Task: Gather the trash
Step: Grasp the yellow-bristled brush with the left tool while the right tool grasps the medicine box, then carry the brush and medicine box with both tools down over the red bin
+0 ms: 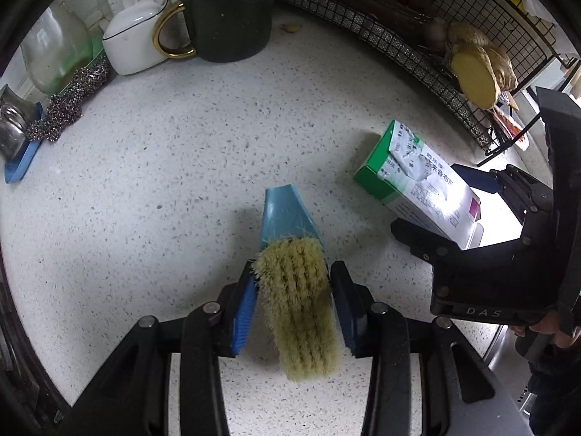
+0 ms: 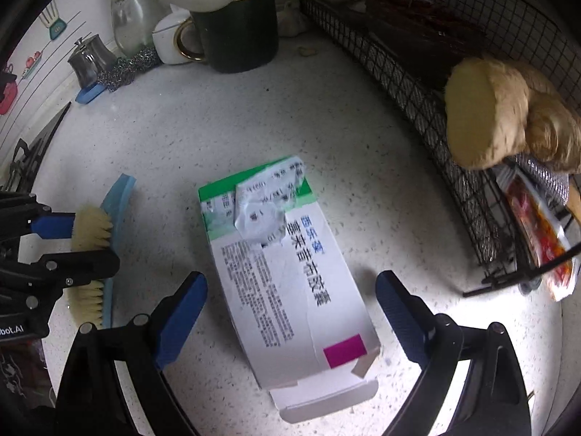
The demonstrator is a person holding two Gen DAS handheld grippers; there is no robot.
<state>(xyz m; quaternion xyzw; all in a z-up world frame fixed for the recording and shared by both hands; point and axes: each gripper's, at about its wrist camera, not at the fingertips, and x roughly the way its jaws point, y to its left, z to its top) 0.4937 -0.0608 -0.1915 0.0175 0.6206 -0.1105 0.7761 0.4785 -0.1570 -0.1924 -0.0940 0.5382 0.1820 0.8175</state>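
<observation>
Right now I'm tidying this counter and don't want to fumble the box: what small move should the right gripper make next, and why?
Probably lower the right gripper a little and close it on the medicine box. The box lies flat between its open jaws, neither pad touching it yet, and its end flap is torn open, so it looks like trash. The left gripper is busy holding the brush.

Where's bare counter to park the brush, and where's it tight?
Widest free patch: speckled white countertop between the blue-handled bristle scrub brush, the steel-wool scourers and the dark green gold-handled mug. A narrower strip runs between the green-and-white cardboard medicine box and the black wire basket. Crowded: the back row of mug and white lidded pot.
</observation>
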